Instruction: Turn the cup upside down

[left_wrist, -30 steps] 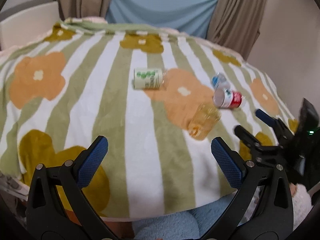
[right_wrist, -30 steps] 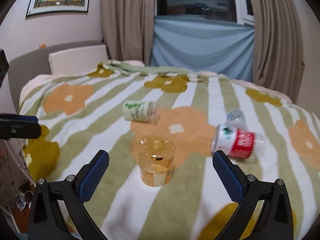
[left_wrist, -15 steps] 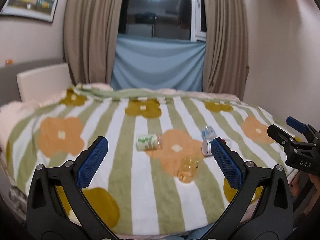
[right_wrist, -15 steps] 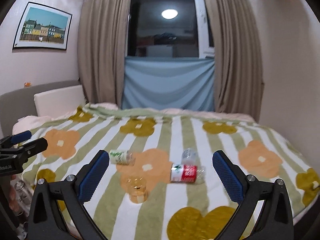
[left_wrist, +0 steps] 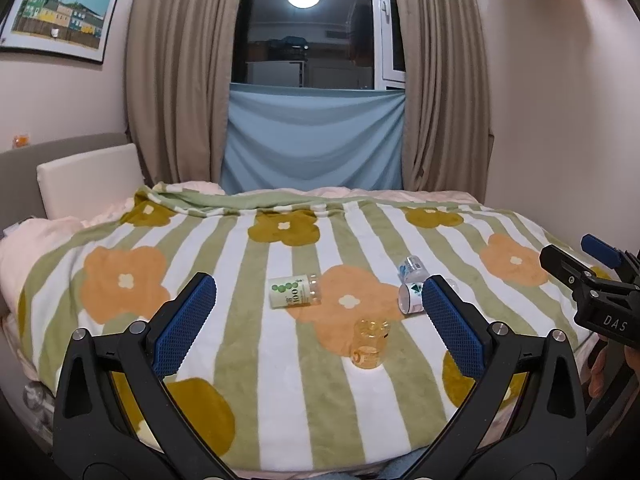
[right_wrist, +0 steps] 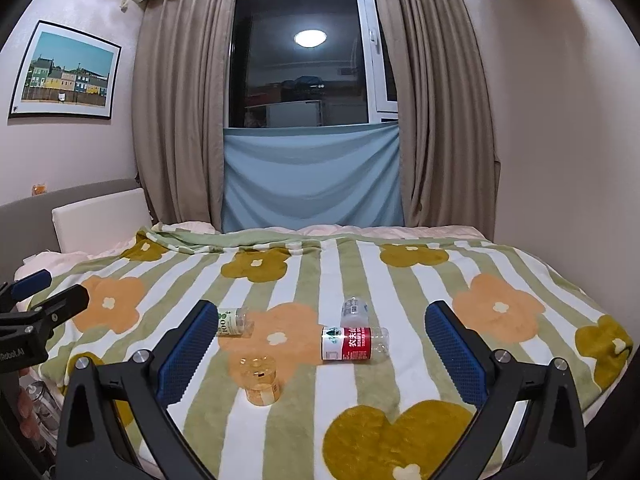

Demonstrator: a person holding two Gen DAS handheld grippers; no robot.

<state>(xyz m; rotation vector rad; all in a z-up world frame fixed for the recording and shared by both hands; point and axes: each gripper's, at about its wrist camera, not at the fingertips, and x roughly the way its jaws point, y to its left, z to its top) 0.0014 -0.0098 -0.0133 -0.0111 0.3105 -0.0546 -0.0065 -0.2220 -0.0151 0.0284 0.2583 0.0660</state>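
Both grippers have pulled back; cup (right_wrist: 259,379) stands beside "100"-labelled bottle (right_wrist: 233,322).

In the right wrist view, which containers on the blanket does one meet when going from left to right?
Green-label bottle → amber cup → small clear bottle. The red-label bottle lies on its side and spans the small one's place, so I leave it out of the order.
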